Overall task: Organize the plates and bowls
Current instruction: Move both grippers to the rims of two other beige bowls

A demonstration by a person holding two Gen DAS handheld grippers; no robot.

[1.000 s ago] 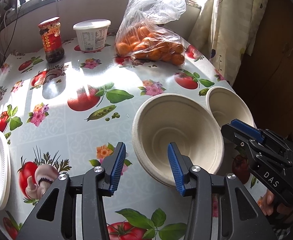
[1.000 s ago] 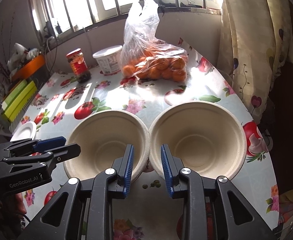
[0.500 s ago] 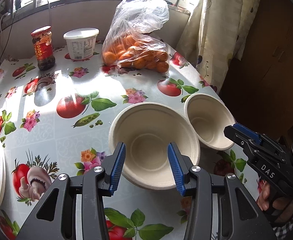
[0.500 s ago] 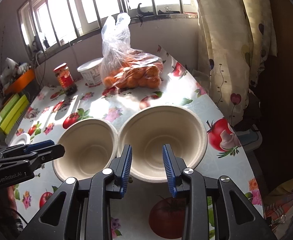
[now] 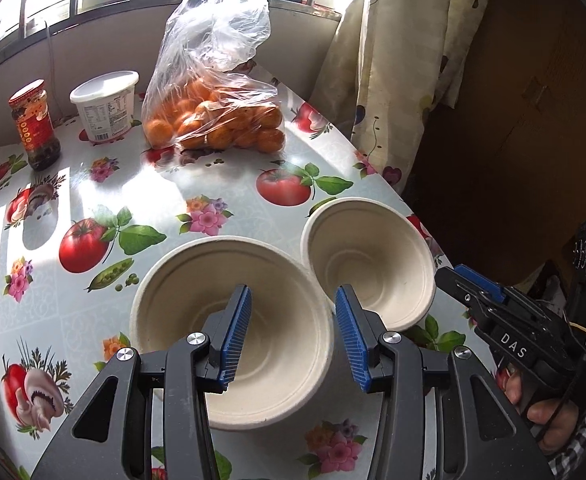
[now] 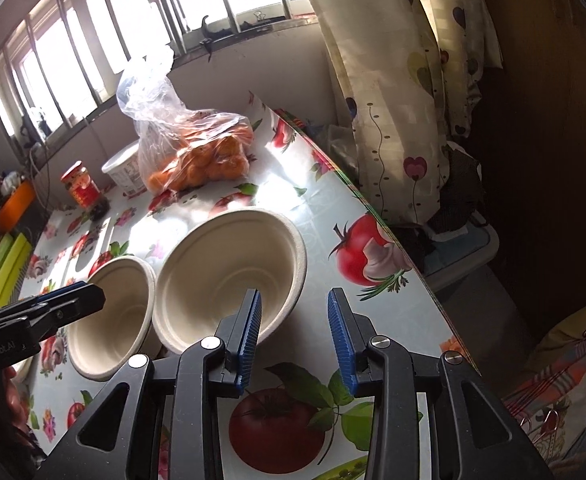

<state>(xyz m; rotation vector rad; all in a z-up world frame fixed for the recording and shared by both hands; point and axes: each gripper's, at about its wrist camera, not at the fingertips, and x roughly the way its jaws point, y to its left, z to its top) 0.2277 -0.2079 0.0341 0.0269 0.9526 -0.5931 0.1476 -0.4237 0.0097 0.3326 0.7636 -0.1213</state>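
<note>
Two paper bowls sit side by side on the table (image 5: 229,184), rims touching: left bowl (image 5: 197,288), right bowl (image 5: 373,248). My left gripper (image 5: 291,330) hovers over the left bowl's near right rim, jaws wide, empty. My right gripper (image 6: 295,334) is at the right bowl's near edge, jaws wide, empty. Bag of oranges (image 5: 217,120) behind.

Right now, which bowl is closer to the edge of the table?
The right bowl, beside the curtain. It sits by the table's edge, while the left bowl sits further in, under the left tool.
</note>
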